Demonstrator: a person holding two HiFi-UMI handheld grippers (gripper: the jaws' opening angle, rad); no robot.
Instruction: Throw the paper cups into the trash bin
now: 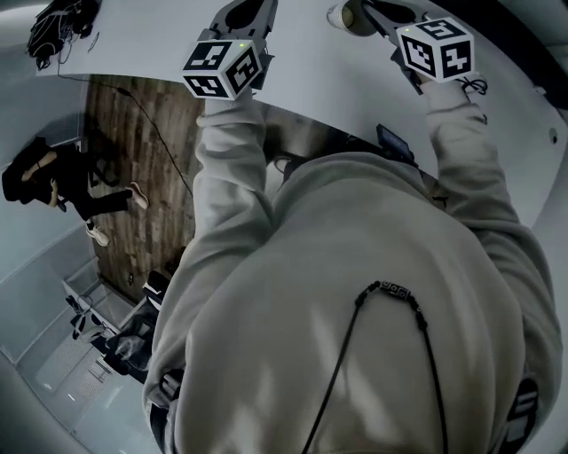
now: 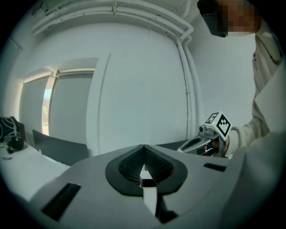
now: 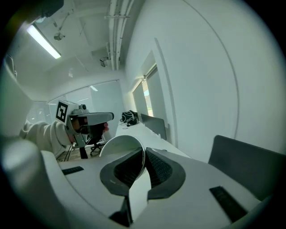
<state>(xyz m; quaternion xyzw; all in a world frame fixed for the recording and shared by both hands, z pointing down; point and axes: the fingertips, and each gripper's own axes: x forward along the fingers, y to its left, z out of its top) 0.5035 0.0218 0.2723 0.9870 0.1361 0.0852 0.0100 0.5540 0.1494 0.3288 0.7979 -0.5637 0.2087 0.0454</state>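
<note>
Pinching one wall of a white paper cup (image 3: 117,150), the right gripper (image 3: 144,155) has its ribbed jaws clamped on the thin side at the rim, with the wall running between the two pads. In the head view the cup (image 1: 348,16) shows at about one o'clock, over the white table (image 1: 337,89); whether it is lifted or resting cannot be told. The left gripper (image 2: 144,164), at about eleven o'clock in that view, has its jaws pressed together with nothing between them. No trash bin shows in any view. The cup looks very light and thin-walled, likely to dent or fold under a hard squeeze and to swing on a one-wall pinch. The rolled rim is probably its stiffest part, so a gentle hold there seems the safest way to carry it.
</note>
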